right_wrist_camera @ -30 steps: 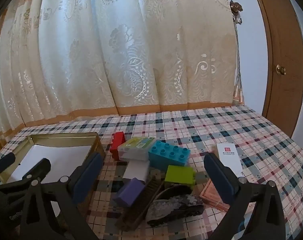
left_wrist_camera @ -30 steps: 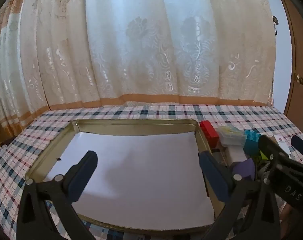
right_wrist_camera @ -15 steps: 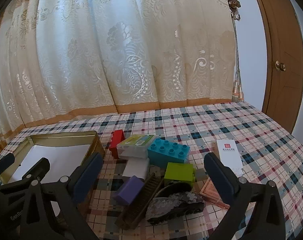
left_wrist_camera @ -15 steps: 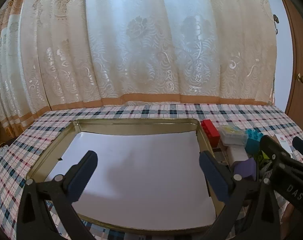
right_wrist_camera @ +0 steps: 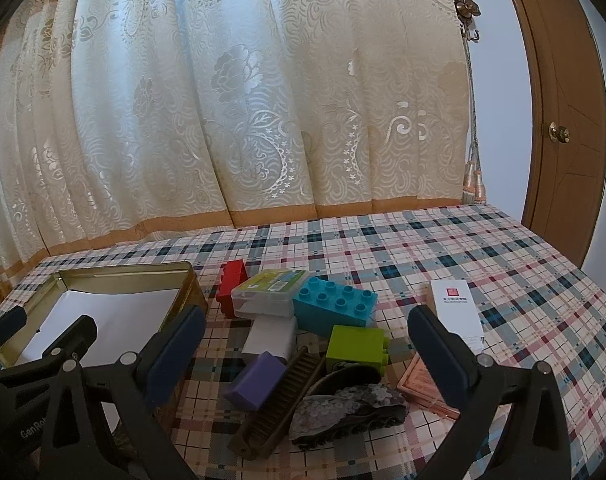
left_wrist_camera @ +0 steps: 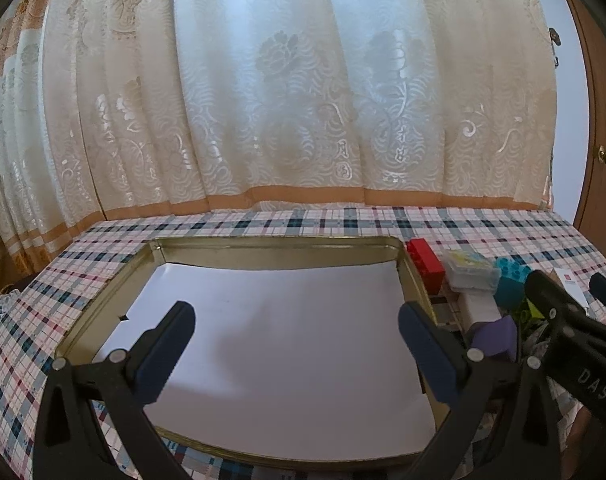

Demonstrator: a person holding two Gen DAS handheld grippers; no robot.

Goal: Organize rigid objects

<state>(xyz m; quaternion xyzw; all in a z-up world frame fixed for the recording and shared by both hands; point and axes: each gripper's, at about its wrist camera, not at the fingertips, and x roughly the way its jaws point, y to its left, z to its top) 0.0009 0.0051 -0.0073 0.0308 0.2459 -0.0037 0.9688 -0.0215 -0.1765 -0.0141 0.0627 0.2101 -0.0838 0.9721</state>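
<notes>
Gold-coloured metal tin (left_wrist_camera: 417, 288) is seen under the left gripper (left_wrist_camera: 295, 340) — jaws spread wide, nothing held, only white paper inside. In the right view, the right gripper (right_wrist_camera: 303, 344) is likewise released above the pile beside the tin; the teal brick (right_wrist_camera: 335, 304) — judged light, stiff — is best taken across its flat sides.

Soft daylight through curtain (left_wrist_camera: 303, 92), sharp focus, fisheye-bent dark corners
</notes>
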